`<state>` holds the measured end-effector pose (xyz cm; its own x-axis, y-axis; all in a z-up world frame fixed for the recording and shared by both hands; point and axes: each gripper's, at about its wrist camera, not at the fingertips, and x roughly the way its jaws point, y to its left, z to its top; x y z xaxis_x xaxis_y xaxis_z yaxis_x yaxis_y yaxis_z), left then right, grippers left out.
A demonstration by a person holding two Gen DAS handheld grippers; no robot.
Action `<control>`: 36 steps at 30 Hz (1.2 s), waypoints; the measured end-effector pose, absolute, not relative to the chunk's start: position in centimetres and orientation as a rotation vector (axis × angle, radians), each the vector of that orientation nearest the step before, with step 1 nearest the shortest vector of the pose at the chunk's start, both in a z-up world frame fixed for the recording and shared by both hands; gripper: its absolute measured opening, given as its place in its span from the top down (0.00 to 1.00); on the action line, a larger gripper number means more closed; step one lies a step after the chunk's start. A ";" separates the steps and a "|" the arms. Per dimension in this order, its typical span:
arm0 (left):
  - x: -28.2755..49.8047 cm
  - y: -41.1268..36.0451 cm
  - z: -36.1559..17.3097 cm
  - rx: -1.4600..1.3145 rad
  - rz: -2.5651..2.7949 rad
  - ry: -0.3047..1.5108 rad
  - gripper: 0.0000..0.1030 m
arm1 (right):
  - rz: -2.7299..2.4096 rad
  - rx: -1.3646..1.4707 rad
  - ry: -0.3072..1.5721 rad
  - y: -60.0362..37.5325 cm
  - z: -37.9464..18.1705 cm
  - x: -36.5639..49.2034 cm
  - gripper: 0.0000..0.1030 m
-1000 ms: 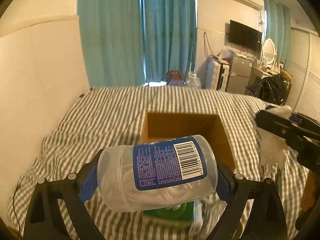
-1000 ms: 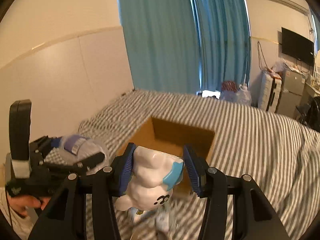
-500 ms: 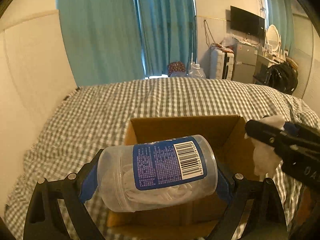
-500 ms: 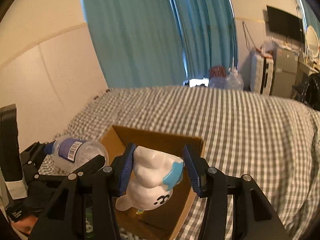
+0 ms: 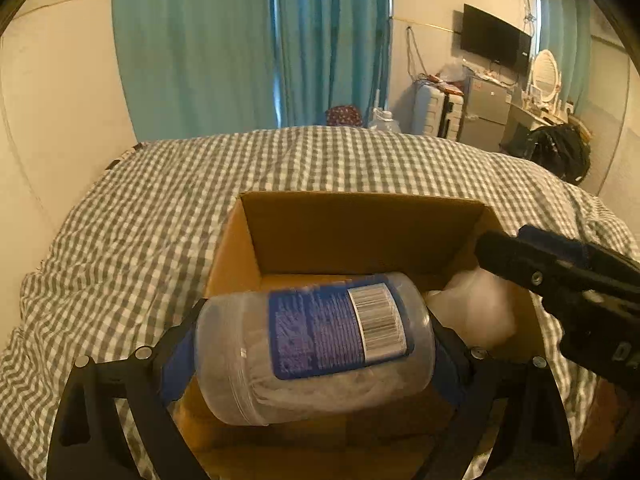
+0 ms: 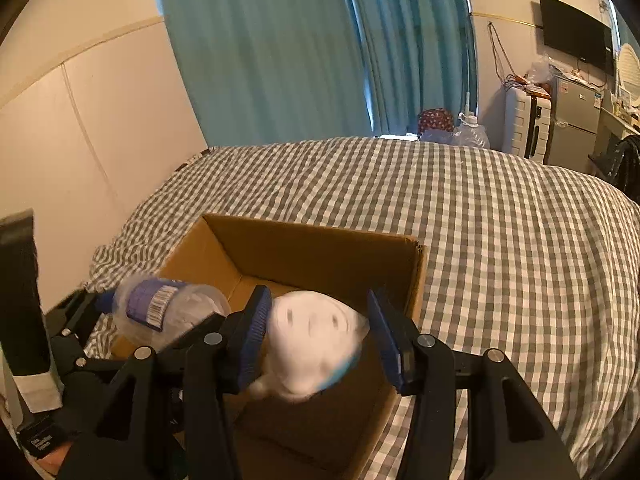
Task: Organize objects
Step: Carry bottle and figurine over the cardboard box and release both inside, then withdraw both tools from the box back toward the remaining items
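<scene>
An open cardboard box (image 5: 360, 224) (image 6: 320, 248) sits on the checked bed. My left gripper (image 5: 312, 348) is shut on a clear plastic jar with a blue label (image 5: 316, 344), held sideways over the box's near edge; the jar also shows in the right wrist view (image 6: 160, 312). My right gripper (image 6: 316, 340) has its pads spread wider than the white and blue animal figurine (image 6: 312, 344), which is blurred and dropping between them over the box. In the left wrist view the figurine (image 5: 476, 312) is inside the box below the right gripper (image 5: 560, 280).
The grey checked bedspread (image 6: 500, 240) surrounds the box. A cream wall (image 6: 80, 140) runs along the left. Teal curtains (image 5: 248, 48), a suitcase (image 6: 524, 124), a small fridge (image 5: 484, 108) and a black bag (image 5: 560, 152) stand beyond the bed.
Both grippers moved forward and down over the box. The right gripper's fingers opened and the figurine slipped free, tipping and falling. The left gripper kept hold of the jar.
</scene>
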<state>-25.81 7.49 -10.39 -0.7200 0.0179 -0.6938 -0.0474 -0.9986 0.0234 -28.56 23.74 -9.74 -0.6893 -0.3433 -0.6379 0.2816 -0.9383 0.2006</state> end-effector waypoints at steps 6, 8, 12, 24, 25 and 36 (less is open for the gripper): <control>-24.1 8.0 -7.7 -1.098 2.927 0.161 0.00 | -2.657 0.928 -0.171 25.1 -6.5 -26.8 0.23; -23.3 8.1 -6.6 -1.084 2.931 0.170 0.00 | -2.675 0.907 -0.167 25.4 -5.1 -25.9 0.20; -20.9 7.6 -3.9 -1.026 2.939 0.143 0.00 | -2.709 0.855 -0.139 26.0 -2.2 -23.5 0.18; -11.4 6.2 3.0 -0.848 2.982 0.133 0.00 | -2.839 0.718 0.040 27.6 5.9 -12.7 0.07; -10.7 6.1 3.0 -0.844 2.982 0.135 0.00 | -2.850 0.710 0.042 27.9 6.3 -11.7 0.06; -5.6 5.1 -0.1 -0.884 2.975 0.100 0.00 | -2.828 0.732 0.027 27.9 3.2 -5.6 0.02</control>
